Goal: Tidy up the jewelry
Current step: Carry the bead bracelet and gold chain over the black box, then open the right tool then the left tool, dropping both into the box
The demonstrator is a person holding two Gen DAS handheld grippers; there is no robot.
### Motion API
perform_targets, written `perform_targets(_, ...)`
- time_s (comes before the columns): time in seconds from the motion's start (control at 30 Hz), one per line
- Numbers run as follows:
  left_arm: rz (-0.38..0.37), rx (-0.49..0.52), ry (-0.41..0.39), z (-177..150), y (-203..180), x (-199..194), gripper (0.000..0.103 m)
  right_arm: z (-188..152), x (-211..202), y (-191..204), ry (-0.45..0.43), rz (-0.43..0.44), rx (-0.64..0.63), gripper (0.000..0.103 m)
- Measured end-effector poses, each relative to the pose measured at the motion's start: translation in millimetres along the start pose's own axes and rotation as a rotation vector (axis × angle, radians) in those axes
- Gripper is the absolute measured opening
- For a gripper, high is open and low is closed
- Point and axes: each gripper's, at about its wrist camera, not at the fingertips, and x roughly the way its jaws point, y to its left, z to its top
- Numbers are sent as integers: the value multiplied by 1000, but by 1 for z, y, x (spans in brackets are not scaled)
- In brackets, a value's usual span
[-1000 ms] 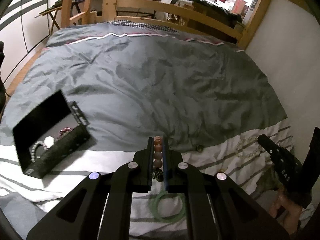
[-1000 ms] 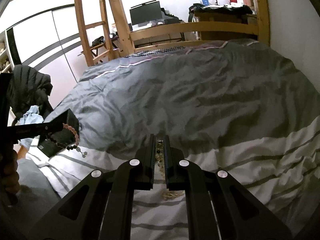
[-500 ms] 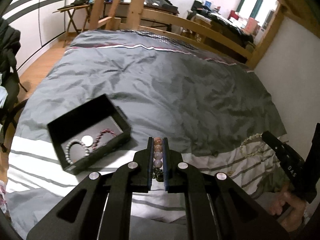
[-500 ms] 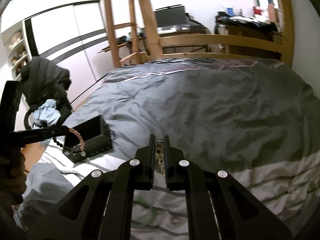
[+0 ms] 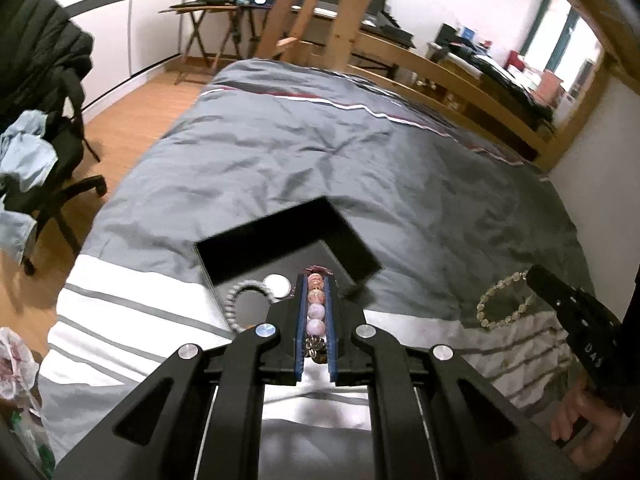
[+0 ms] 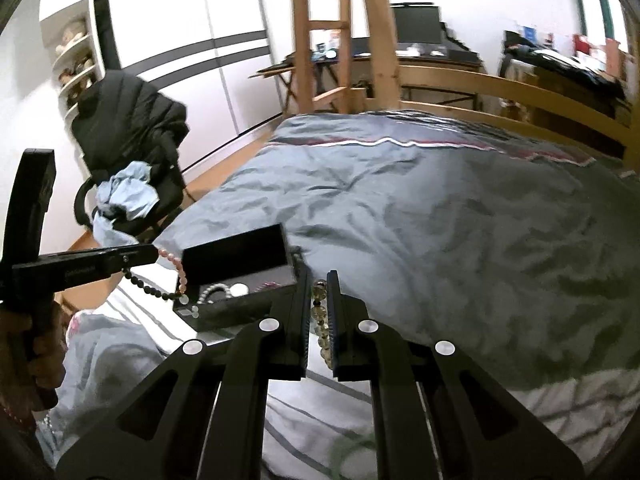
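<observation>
The left hand-held gripper (image 5: 315,280) is clamped on a bracelet of pink beads (image 5: 315,312), its tip over the black box (image 5: 288,248). The right hand-held gripper (image 6: 319,276) is clamped on a bracelet of pale yellowish beads (image 6: 320,320), which hangs in a loop from its tip above the bed (image 6: 440,208), to the right of the box.

The bed has a wooden frame (image 6: 500,84) and carries a crumpled grey cover; towards the near edge the cover turns white with thin grey stripes. Past the bed's far end stand a wooden ladder (image 6: 320,40) and a desk with a monitor (image 6: 416,24). Off the bed's left edge, on the wooden floor, is a chair (image 5: 52,128) draped with a dark jacket and a light blue cloth.

The box sits open near the bed's near left corner. Inside lie a bracelet of pale grey beads (image 5: 240,300), a round white disc (image 5: 277,282) and, seen from the right wrist, a dark red string of beads (image 6: 269,285).
</observation>
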Motion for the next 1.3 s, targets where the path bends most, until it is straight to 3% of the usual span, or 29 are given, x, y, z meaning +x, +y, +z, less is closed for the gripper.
perform_targets(0.1, 6, -32, -11, 5, 21, 0, 7, 7, 14, 18, 6, 25, -31, 8)
perform_targets(0.4, 26, -22, -9, 10, 38, 21, 7, 24, 55, 62, 38, 79, -106, 8)
perform_targets(0.73, -50, -48, 15, 10, 56, 42, 7, 46, 104, 89, 51, 145, -104, 8)
perform_targets(0.97, -120, -74, 35, 7, 61, 54, 7, 33, 136, 94, 125, 147, -106, 9)
perform_targets(1.1, -124, -81, 43, 6, 59, 58, 9, 19, 145, 87, 156, 155, -95, 9)
perform_targets(1.13, -137, -89, 46, 6, 60, 57, 12, 17, 145, 84, 160, 150, -85, 11)
perform_targets(1.17, -148, -98, 45, 7, 60, 57, 23, 16, 145, 81, 162, 150, -79, 13)
perform_targets(1.2, -149, -104, 42, 8, 60, 56, 40, 16, 144, 78, 162, 143, -72, 27)
perform_targets(1.23, -134, -108, 32, 8, 60, 53, 48, 15, 141, 75, 153, 102, -75, 46)
perform_targets(1.3, -130, -99, 10, 10, 58, 46, 53, 13, 131, 69, 113, 67, -87, 63)
